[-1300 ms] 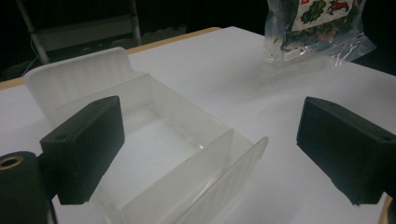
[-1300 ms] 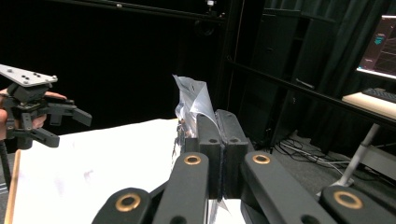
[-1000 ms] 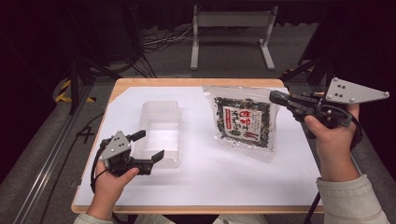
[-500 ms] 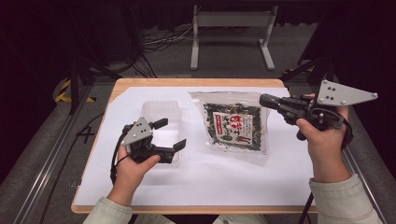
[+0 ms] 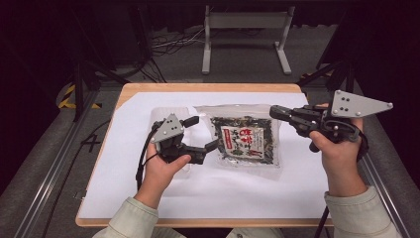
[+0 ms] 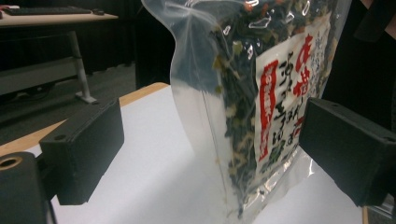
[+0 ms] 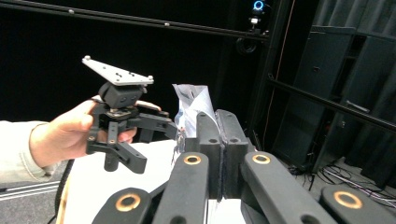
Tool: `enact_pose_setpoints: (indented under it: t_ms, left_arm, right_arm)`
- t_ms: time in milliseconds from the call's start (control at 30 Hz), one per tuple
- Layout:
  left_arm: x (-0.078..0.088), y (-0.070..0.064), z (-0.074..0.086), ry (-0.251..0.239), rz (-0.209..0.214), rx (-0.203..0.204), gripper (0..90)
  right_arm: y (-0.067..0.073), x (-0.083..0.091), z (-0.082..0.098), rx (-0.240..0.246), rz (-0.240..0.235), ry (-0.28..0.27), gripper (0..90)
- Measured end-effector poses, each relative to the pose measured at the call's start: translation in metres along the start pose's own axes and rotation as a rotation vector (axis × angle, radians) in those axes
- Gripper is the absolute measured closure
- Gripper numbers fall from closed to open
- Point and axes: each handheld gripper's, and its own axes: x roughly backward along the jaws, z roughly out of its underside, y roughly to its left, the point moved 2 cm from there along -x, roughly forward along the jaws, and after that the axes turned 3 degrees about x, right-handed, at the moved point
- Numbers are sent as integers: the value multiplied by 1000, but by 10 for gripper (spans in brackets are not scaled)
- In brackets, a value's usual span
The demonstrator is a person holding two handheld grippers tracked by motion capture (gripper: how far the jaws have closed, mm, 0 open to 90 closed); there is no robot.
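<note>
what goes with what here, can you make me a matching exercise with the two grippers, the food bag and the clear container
Things:
1. left gripper
2. right gripper
3. food bag
4. clear container

States:
a. mostly hidden behind the left hand and its gripper
b. jaws wide open, one on each side of the bag's edge
c. jaws closed on the bag's top edge
d. lifted off the white sheet, hanging upright

Pairs: 1-b, 2-c, 3-d, 4-a
</note>
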Motion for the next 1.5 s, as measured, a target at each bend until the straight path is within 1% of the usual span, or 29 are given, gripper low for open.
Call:
enact_pose_setpoints:
  t_ms: [33, 67, 100, 133, 167, 200, 233, 267, 333, 433, 500, 567, 667, 733, 767, 800, 867, 933, 1000, 1033, 1067, 1100, 1233, 1300, 1333, 1367, 1500]
  left_arm:
    - [-2, -1, 0, -3, 8, 5, 77]
    - [-3, -1, 0, -3, 14, 1, 74]
    - [-5, -2, -1, -10, 29, -6, 70]
    - [-6, -2, -1, -28, 48, -8, 60]
    - [-7, -3, -1, -42, 48, -8, 56]
    - [-8, -2, -2, -50, 49, 9, 50]
    - [-9, -2, -2, -50, 68, 34, 52]
    - [-10, -2, -2, -51, 91, 50, 55]
    - [-12, -2, -1, -54, 103, 61, 59]
    - [-13, -3, -1, -66, 140, 68, 74]
    - [-14, -4, -1, -72, 157, 65, 80]
    - [-15, -6, -1, -73, 164, 56, 82]
    - [-17, -7, -1, -73, 171, 55, 92]
    - [-16, -8, -2, -78, 178, 51, 138]
    - [-16, -9, -2, -78, 179, 55, 192]
    - [-16, -8, -3, -73, 174, 51, 224]
    - [-15, -8, -4, -85, 182, 51, 314]
    - [-14, -9, -5, -88, 187, 49, 365]
    - [-14, -9, -6, -88, 192, 47, 405]
    - [-13, -10, -6, -89, 212, 35, 468]
    - [-12, -11, -7, -82, 219, 24, 504]
    - [-12, -12, -7, -68, 214, 9, 534]
    - [-11, -15, -8, -74, 218, 3, 565]
    - [-10, -15, -8, -76, 238, 16, 572]
    - [-9, -15, -9, -80, 251, 23, 593]
    - [-9, -15, -9, -80, 251, 23, 603]
    - [-8, -18, -11, -74, 269, 9, 648]
  right_arm:
    - [1, 0, 0, -3, -3, 1, 900]
    - [1, 0, 0, -3, -5, -2, 900]
    - [2, -1, 1, -4, -9, -3, 900]
    - [2, -1, 1, -5, -13, -4, 900]
    - [2, -1, 1, -4, -16, -6, 900]
    - [3, -1, 1, -2, -21, -8, 900]
    - [3, -1, 1, 0, -26, -11, 900]
    - [4, -1, 1, -1, -32, -16, 900]
    - [4, -2, 1, -1, -40, -23, 900]
    - [5, -2, 2, 1, -48, -32, 900]
    - [5, -3, 2, -2, -53, -35, 900]
    - [5, -4, 3, -3, -58, -38, 900]
    - [6, -6, 3, -7, -64, -46, 900]
    - [6, -6, 4, -11, -69, -51, 900]
    - [6, -7, 5, -13, -71, -52, 900]
    - [5, -7, 5, -15, -74, -54, 900]
    - [4, -7, 6, -24, -76, -62, 900]
    - [3, -8, 7, -33, -80, -68, 900]
    - [3, -8, 7, -34, -77, -66, 900]
    - [3, -8, 8, -29, -70, -57, 900]
    - [3, -8, 8, -28, -69, -55, 900]
    - [3, -9, 9, -25, -67, -51, 900]
    - [3, -8, 9, -25, -65, -54, 900]
    - [2, -7, 8, -26, -64, -54, 900]
    - [1, -6, 8, -27, -60, -53, 898]
    - [1, -6, 8, -27, -60, -53, 898]
    - [-2, -4, 9, -20, -32, -50, 876]
